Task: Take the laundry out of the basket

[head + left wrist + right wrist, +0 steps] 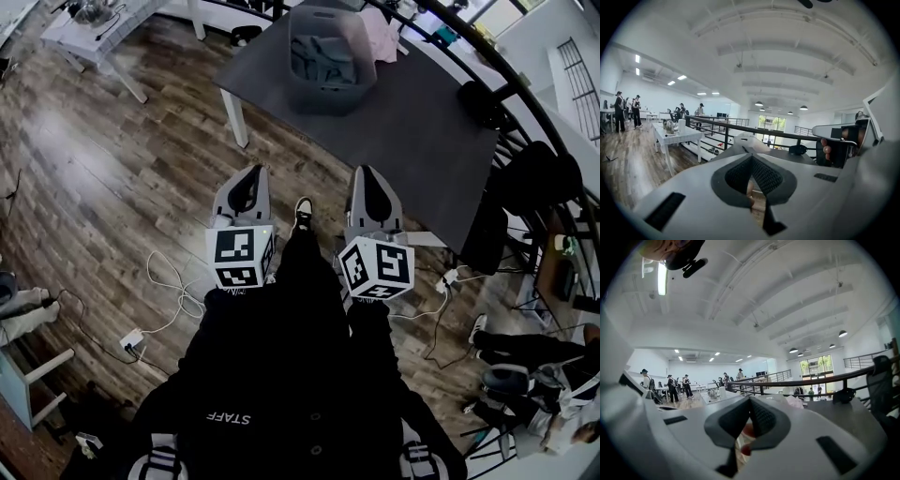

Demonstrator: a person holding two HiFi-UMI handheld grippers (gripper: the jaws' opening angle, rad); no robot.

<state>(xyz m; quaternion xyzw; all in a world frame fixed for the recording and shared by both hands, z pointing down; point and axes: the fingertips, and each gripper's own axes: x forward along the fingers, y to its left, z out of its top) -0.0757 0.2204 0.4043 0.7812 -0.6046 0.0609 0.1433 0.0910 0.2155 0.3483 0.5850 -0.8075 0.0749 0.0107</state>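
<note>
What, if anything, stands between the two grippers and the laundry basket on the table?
Nothing visible does. The left gripper and right gripper hang by the table's near edge. Only bare tabletop separates them from the basket holding the laundry; they must reach over its rim.

floor: wood planks [94,159] | table: dark grey [412,141] | railing: black [722,123] | ceiling: white, lit [778,56]
</note>
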